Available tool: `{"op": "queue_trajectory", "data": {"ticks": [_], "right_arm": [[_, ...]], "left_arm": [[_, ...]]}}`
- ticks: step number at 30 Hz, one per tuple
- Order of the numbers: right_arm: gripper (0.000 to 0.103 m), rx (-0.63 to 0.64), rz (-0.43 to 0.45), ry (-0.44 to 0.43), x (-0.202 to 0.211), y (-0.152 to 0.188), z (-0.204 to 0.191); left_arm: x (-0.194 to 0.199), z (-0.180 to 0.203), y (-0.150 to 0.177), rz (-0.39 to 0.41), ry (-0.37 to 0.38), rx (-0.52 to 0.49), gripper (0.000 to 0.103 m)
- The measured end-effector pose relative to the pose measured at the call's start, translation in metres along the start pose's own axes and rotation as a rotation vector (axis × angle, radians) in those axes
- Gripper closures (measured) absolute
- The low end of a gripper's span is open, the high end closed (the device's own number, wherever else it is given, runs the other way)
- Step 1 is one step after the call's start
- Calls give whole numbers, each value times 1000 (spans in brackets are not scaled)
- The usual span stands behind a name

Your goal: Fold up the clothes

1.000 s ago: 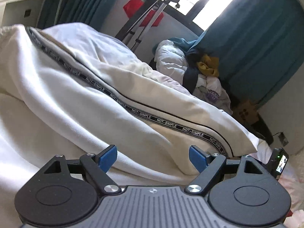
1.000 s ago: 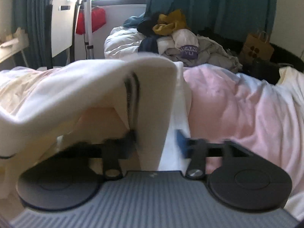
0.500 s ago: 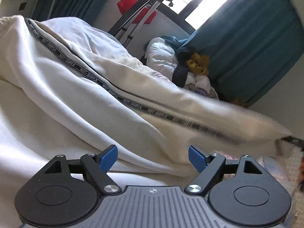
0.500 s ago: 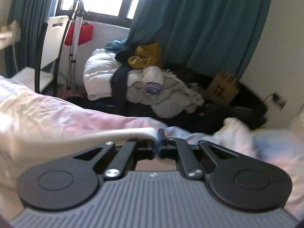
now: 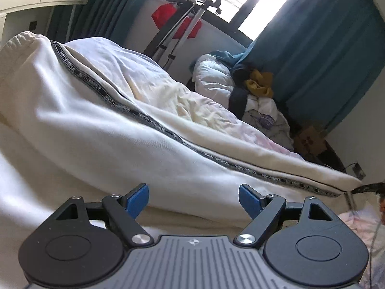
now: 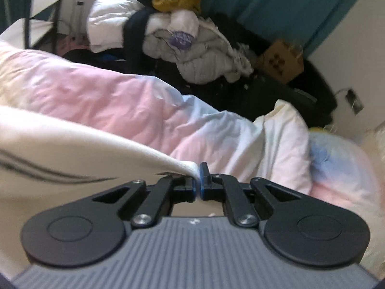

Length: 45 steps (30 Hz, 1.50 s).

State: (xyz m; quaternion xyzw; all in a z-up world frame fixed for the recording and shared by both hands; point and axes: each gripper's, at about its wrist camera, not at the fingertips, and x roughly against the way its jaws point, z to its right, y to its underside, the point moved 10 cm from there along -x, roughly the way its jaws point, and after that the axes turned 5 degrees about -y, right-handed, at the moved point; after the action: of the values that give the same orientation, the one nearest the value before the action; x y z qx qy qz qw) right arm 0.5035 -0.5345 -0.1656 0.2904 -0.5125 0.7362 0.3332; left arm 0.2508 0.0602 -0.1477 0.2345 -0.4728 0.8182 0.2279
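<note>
- White trousers [image 5: 101, 130], with a black lettered side stripe [image 5: 144, 118], lie stretched along the bed over the pastel duvet [image 6: 125, 101]; waistband end at far left, hem end drawn out to the right.
- Right gripper [image 6: 197, 180]: jaws pressed together, pinching the hem corner of the trousers; cloth runs taut off to the left in the right wrist view.
- Left gripper [image 5: 192, 200]: blue fingers [image 5: 137, 201] spread wide, nothing between them, poised just near the trouser leg's lower edge.
- Risk 1: the pinch takes only a thin corner of fabric. A hard pull could slip it out and the leg would drop slack.
- Risk 2: the duvet is soft and rumpled. Dragging the garment could bunch bedding with it, leaving creases under the fold.
- Risk 3: if the left gripper closes low, it may catch duvet as well as trousers, or only one layer, skewing the fold.
- Risk 4: stripe is not straight near the waistband; legs may be misaligned, so a fold here could set crooked.
- Right view is blurred; depth of pinch cannot be judged.
</note>
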Motion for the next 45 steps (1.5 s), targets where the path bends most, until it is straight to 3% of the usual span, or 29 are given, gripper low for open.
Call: {"op": "queue_trajectory", "data": {"ticks": [6, 11, 14, 17, 19, 23, 24, 30, 35, 38, 40, 42, 45], "right_arm": [[95, -54, -33, -19, -98, -26, -14], [93, -155, -11, -50, -137, -26, -24], [88, -294, 61, -88, -123, -18, -17], [68, -475, 125, -180, -99, -5, -7], [46, -534, 131, -217, -86, 6, -6], [30, -619, 153, -254, -60, 28, -9], [21, -634, 166, -259, -53, 33, -10], [20, -701, 307, -237, -14, 64, -9], [18, -1054, 387, -146, -21, 138, 17], [19, -1246, 396, -242, -47, 166, 20], [35, -1273, 369, -283, -66, 169, 16], [41, -1280, 365, -311, -79, 167, 13], [93, -1218, 361, -243, -82, 158, 13]], "left_arm": [[-35, 2, -7, -16, -24, -10, 19], [-58, 2, -6, -21, -36, -25, 19], [-65, 2, -6, -23, -31, -31, 19], [-65, 3, -7, -24, -16, -31, 19], [-61, 3, -6, -36, 1, -20, 19], [-43, 3, -6, -43, 43, 7, 19], [-36, 3, -6, -40, 44, 0, 19], [-5, 8, -5, -4, 55, -31, 19], [2, 15, 0, 12, 43, -66, 19], [-4, 15, 3, 4, 26, -75, 19], [-11, 14, 5, -9, 18, -75, 19], [-17, 14, 7, -18, 14, -75, 19], [-27, 14, 7, -24, 6, -81, 19]]}}
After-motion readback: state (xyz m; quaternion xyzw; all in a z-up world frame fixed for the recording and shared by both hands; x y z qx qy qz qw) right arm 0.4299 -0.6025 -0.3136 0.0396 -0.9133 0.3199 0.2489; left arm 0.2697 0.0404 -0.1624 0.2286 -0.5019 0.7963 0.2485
